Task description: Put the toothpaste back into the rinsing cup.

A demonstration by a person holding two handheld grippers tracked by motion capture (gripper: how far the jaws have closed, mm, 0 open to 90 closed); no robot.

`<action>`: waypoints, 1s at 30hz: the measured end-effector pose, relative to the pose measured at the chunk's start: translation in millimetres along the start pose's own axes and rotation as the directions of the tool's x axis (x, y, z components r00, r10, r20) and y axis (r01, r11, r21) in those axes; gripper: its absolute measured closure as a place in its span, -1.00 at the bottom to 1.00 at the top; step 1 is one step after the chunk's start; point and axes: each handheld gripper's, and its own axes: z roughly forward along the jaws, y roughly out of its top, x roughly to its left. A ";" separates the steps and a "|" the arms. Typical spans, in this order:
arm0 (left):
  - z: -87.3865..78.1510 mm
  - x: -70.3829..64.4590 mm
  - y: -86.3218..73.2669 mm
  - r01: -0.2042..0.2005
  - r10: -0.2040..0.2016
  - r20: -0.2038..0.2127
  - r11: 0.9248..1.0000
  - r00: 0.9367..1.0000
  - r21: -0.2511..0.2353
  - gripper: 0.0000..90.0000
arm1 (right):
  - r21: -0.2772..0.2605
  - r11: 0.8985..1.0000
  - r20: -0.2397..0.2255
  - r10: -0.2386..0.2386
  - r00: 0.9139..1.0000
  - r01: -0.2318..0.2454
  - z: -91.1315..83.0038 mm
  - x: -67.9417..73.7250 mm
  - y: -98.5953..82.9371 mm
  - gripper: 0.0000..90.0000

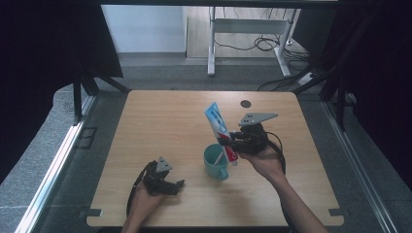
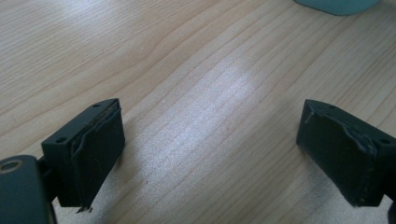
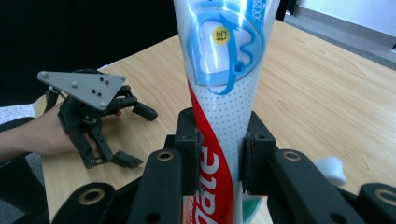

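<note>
Wooden worktop (image 1: 160, 121) carries our teal mug (image 1: 215, 162). Our right tool (image 1: 227, 141) clamps the toothpaste tube (image 1: 217, 122) above the mug; we lower it squarely, cap first. Left tool (image 1: 177, 186) rests wide open and empty beside the mug.

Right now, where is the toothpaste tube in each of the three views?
High view: the tube stands tilted at centre, clamped in the right claw, its cap end down in the teal cup.
Left gripper view: no tube here; a teal edge of the cup sits at the top.
Right gripper view: the tube rises up the middle between the jaws.
Shared landmark: the wooden table.
</note>
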 end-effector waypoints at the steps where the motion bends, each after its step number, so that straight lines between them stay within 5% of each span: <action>1: 0.0 0.0 0.0 0.000 0.000 0.000 1.000 1.000 0.000 -0.83 | 0.000 1.000 0.000 -0.003 1.000 0.003 1.9 0.7 1.1 0.59; 18: 0.2 -0.1 -0.1 0.001 -0.001 0.000 1.000 1.000 -0.003 -0.83 | -0.016 0.999 0.020 -0.032 0.999 0.033 27.2 5.2 10.3 0.59; 30: 0.2 -0.1 -0.1 0.000 0.000 0.002 1.000 1.000 -0.003 -0.83 | -0.014 0.999 0.027 -0.039 0.999 0.039 44.8 4.6 -3.5 0.59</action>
